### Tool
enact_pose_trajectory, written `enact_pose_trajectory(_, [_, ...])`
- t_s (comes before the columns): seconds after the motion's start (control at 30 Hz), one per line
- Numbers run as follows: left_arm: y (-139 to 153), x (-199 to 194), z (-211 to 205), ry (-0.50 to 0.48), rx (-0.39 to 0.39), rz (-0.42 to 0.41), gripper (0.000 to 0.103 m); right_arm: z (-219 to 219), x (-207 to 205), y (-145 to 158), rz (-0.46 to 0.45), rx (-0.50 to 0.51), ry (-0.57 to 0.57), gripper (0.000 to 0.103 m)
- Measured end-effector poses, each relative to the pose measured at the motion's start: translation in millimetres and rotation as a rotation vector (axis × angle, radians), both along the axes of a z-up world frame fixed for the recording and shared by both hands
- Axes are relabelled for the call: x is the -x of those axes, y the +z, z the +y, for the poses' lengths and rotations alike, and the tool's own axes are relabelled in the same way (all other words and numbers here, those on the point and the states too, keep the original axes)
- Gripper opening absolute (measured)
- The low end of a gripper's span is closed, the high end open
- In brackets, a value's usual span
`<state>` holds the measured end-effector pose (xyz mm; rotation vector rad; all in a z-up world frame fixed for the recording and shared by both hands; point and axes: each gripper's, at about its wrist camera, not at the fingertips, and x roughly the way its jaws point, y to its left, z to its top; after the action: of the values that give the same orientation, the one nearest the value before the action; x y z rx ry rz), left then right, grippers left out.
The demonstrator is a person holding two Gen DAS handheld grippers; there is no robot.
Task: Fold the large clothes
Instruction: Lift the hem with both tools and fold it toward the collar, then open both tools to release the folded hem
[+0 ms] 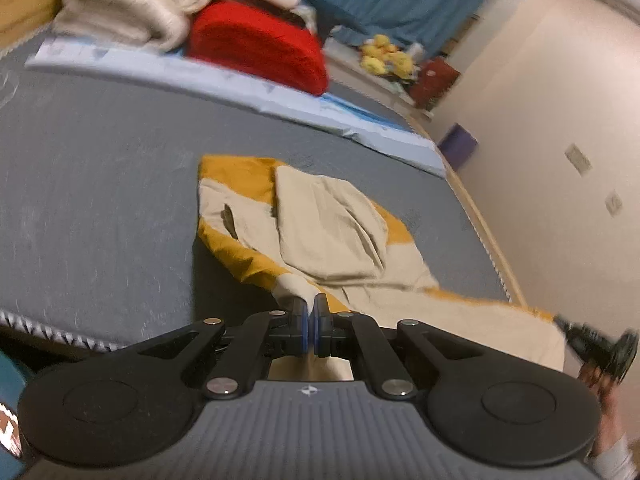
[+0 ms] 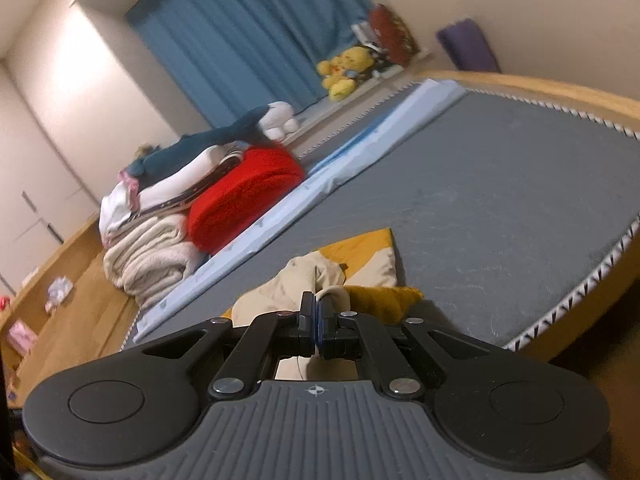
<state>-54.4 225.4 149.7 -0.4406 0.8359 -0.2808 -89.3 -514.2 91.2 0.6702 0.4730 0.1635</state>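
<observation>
Above bare grey mattress (image 1: 100, 184), both grippers, left (image 1: 311, 312) and right (image 2: 316, 312), clamped on garment (image 1: 328, 232) edges.

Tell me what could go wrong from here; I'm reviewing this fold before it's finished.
The left hand-held gripper and right hand-held gripper each pinch only a small bit of the garment, so an edge might slip out. The already folded sleeve lies loose and could flop open as the cloth lifts.

Left gripper (image 1: 311, 312), right gripper (image 2: 317, 312): fingers clamped (both angled downward).
</observation>
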Motion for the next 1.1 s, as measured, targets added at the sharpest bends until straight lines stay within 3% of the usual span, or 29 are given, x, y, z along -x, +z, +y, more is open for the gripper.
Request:
enact_pose_trajectory(0.17, [-45.4,-76.0,20.1,0.061,0.030,0.072,0.002,12.6,-68.3,-7.6,0.053,0.051,0.000,0.000])
enact_pose_trajectory(0.3, [-106.3,-167.4,34.9,0.120,0.108,0.171,0.003,12.2,-176.5,-36.9,0.200,-0.020,-0.018,0.000])
enact_pose_trajectory(0.4, [-147.0,-227.9,45.5,0.189,0.110,0.247,0.013,18.9,-240.5,-56.4,0.256,-0.018,-0.018,0.008])
enact_pose_trajectory(0.43, [-156.9,-241.4,52.7,0.224,0.110,0.267,0.022,20.6,-257.8,-61.8,0.263,-0.018,-0.031,0.013])
enact_pose_trajectory(0.47, [-164.6,-249.4,60.8,0.265,0.117,0.279,0.042,20.7,-269.3,-65.8,0.259,-0.009,-0.047,0.016])
enact_pose_trajectory(0.53, [-177.7,-255.5,78.1,0.346,0.151,0.300,0.063,23.1,-281.8,-73.6,0.260,0.054,-0.085,0.020])
enact_pose_trajectory(0.57, [-184.0,-254.6,84.4,0.379,0.165,0.317,0.063,23.3,-286.5,-79.2,0.261,0.079,-0.089,0.024])
enact_pose_trajectory(0.63, [-185.9,-255.4,87.1,0.402,0.114,0.346,0.063,27.2,-291.8,-97.4,0.275,0.105,-0.054,0.024])
enact_pose_trajectory(0.7, [-184.2,-258.0,84.2,0.356,0.034,0.331,0.064,32.7,-299.7,-112.8,0.354,0.139,-0.012,0.027])
enact_pose_trajectory(0.73, [-184.7,-259.7,80.4,0.330,0.012,0.325,0.063,35.8,-300.9,-115.4,0.346,0.151,-0.001,0.029])
enact_pose_trajectory(0.83, [-191.1,-259.5,70.4,0.291,-0.024,0.304,0.063,47.6,-304.3,-127.7,0.345,0.221,0.033,0.048])
enact_pose_trajectory(0.97, [-193.6,-263.8,56.3,0.278,-0.075,0.271,0.064,57.3,-316.1,-153.3,0.449,0.257,0.076,0.048])
enact_pose_trajectory(1.1, [-197.5,-278.2,31.4,0.264,-0.107,0.233,0.064,62.5,-322.1,-157.9,0.449,0.303,0.095,0.051])
